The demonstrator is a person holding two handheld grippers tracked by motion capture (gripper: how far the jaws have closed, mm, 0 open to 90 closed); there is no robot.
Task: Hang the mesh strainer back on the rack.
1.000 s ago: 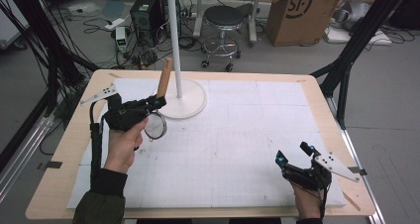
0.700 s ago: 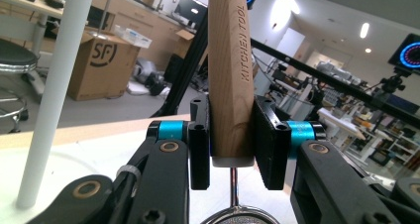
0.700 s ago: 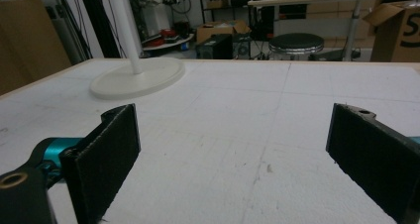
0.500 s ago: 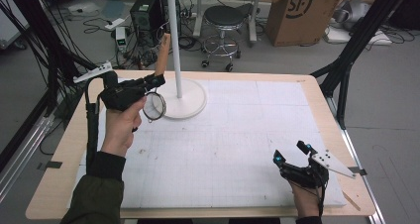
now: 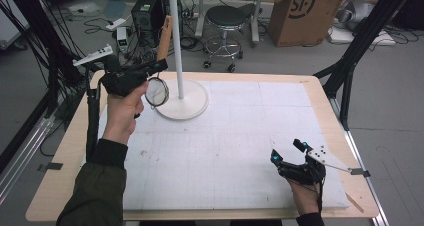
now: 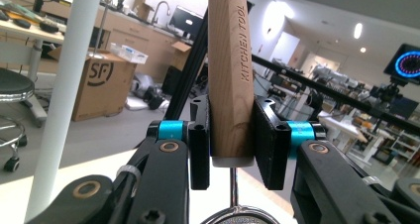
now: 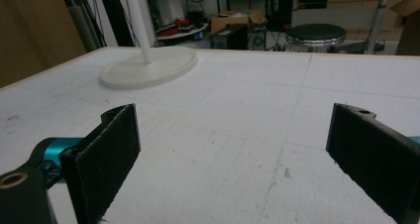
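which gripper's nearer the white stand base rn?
Left. The left gripper is raised just left of the white stand base, clamping a wooden-handled strainer. The right gripper sits open at the table's near right, well away.

The strainer's handle point(image 6: 230, 75) was smooth pale wood stamped with lettering above a shiny metal wire rim point(image 5: 158, 92), the left gripper's point(image 6: 231, 142) pads were matt black, the stand point(image 5: 181, 98) was smooth white, and the table's point(image 5: 240, 136) sheet looked matt, lightly scuffed white.
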